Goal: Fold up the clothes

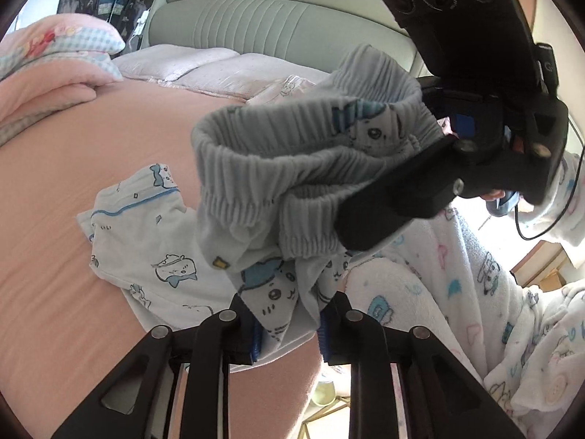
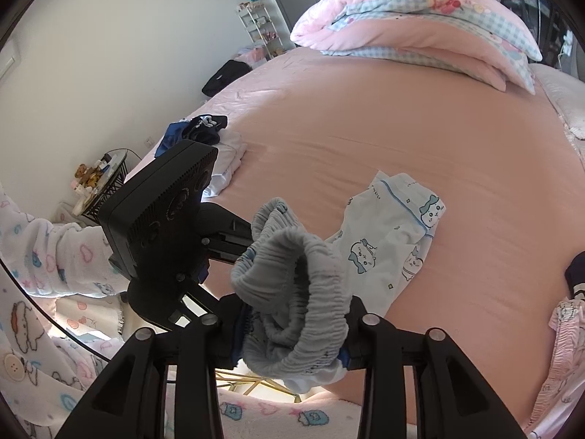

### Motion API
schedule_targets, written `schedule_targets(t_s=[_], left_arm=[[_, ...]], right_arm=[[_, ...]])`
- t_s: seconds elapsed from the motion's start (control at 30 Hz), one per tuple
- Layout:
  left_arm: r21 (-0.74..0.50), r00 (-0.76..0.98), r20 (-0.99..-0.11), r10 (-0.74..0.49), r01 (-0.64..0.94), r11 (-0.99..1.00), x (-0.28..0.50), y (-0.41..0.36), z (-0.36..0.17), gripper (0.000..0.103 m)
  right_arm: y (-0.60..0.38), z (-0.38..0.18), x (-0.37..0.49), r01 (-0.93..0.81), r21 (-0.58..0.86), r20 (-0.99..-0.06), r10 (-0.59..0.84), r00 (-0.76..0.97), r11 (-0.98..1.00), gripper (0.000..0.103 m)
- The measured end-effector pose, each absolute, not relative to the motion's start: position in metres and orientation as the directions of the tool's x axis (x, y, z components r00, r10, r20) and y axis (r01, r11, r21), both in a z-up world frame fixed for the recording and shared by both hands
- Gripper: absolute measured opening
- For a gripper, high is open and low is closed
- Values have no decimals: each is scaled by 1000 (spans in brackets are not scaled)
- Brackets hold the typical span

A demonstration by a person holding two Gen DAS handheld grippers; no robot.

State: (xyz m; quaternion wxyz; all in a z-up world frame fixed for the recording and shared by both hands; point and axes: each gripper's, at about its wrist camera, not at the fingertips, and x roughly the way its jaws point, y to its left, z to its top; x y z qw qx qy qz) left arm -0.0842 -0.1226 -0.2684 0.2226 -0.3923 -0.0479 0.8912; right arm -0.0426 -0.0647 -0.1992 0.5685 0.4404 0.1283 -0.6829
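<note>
While both claws hang over the near edge of the pink bed, I read the scene from my left side across. On the far left of the right wrist view sits a small pile of dark and white clothes, well apart from the work.

My left gripper is clenched on the printed fabric of the pyjama pants, though its pads look spread a little and the cloth between them is thin. Next over, the grey ribbed waistband is lifted off the bed and gapes open like a ring, while 1 leg trails down onto the sheet, cuff lying flat.

My right gripper is clamped on a thick bunch of that waistband, its pads nearly buried in it. Beyond, at the far right, the folded duvet sits at the head of the bed.

My worry is that the 2 grips are uneven: if I pull the claws apart to flatten the waistband, the thin hold on the left could slip out. The trailing leg could also drag and twist, spoiling any clean fold.
</note>
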Motion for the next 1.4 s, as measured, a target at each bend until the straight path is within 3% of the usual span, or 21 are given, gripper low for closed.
schedule_targets(t_s=[0.07, 0.23, 0.83, 1.1, 1.27, 1.4], left_arm=[[-275, -585, -686, 432, -341, -899, -86, -125, -268, 19], [-262, -581, -691, 430, -353, -898, -85, -125, -262, 19], [-272, -594, -685, 421, -327, -905, -84, -146, -247, 18], [-353, -621, -645, 446, -275, -894, -88, -164, -244, 18], [-366, -631, -636, 444, -259, -894, -96, -165, -241, 18], [-358, -643, -634, 429, -247, -900, -93, -168, -238, 18]], right_arm=[[-65, -198, -44, 888, 318, -747, -665, 18, -333, 60], [-55, -194, -45, 886, 321, -724, -690, 1, -335, 69], [-15, -242, -59, 761, 478, -669, -743, -8, -438, 70], [-11, -250, -72, 690, 572, -571, -819, -51, -443, 53], [-8, -255, -80, 644, 629, -507, -858, -85, -436, 20], [-12, -252, -78, 644, 619, -513, -852, -101, -449, 19]])
